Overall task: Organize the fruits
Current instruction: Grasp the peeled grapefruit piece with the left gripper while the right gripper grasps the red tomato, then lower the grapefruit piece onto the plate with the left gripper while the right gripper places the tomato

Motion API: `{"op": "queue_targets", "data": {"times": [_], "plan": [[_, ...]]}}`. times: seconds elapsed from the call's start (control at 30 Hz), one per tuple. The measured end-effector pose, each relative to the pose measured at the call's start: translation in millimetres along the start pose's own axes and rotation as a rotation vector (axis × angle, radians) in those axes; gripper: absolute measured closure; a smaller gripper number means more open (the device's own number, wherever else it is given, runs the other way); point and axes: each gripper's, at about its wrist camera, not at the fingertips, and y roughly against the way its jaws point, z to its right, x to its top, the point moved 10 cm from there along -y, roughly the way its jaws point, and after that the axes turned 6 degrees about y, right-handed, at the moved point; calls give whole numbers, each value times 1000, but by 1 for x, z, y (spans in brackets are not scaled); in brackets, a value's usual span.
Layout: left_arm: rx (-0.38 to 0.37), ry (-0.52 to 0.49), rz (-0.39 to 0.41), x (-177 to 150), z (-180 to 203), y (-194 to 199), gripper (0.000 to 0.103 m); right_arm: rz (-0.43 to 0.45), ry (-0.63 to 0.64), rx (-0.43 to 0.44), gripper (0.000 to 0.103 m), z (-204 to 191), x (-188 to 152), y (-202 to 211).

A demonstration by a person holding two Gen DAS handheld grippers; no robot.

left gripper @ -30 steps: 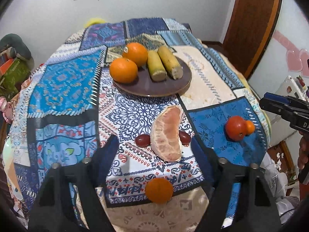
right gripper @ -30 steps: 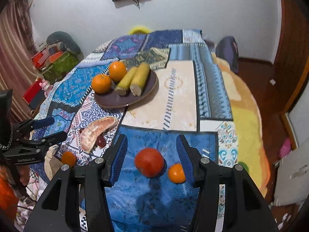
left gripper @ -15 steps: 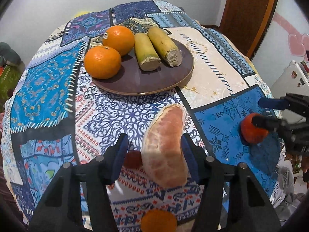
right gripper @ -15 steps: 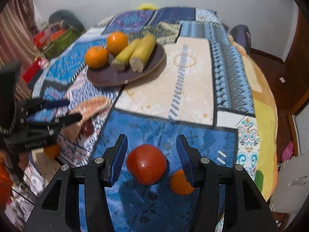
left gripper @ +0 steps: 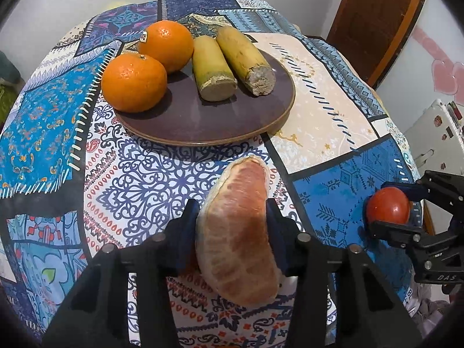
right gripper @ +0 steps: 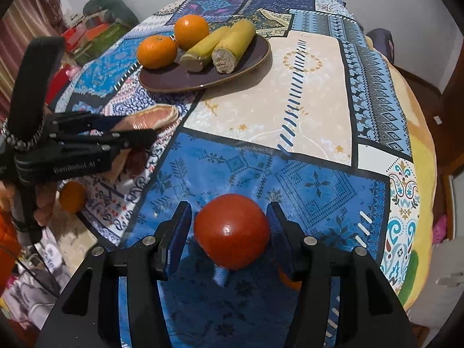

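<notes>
Pink pomelo segment point(left gripper: 237, 229): we are closing the left gripper point(left gripper: 233, 232) gently around it, while the right gripper point(right gripper: 229, 232), jaws easing apart, is straddling the tomato point(right gripper: 232, 230).

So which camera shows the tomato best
The right wrist view: the tomato sits large and unobstructed between the right tool's fingers, over the blue cloth patch. In the left wrist view the tomato is small, at the right edge, partly covered by that tool's fingers.

Tomato point(right gripper: 232, 230) between right tongs point(right gripper: 229, 226)
</notes>
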Motion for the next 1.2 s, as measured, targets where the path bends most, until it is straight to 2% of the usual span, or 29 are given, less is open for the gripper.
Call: {"op": "queue_targets", "data": {"times": [0.13,0.47,0.93,1.2], "plan": [[0,7,6,-1,-1,4,58,-30,-7,10,56,2,-6,-8],[13,32,88,11,-12,38,58,38,-13,-26,58,3,11,3],[17,53,236,43,-22,93,58,211,30,-79,58,-8,76,41],[18,77,287,68,-32,104,59,292,50,-83,58,-14,115,53]]}}
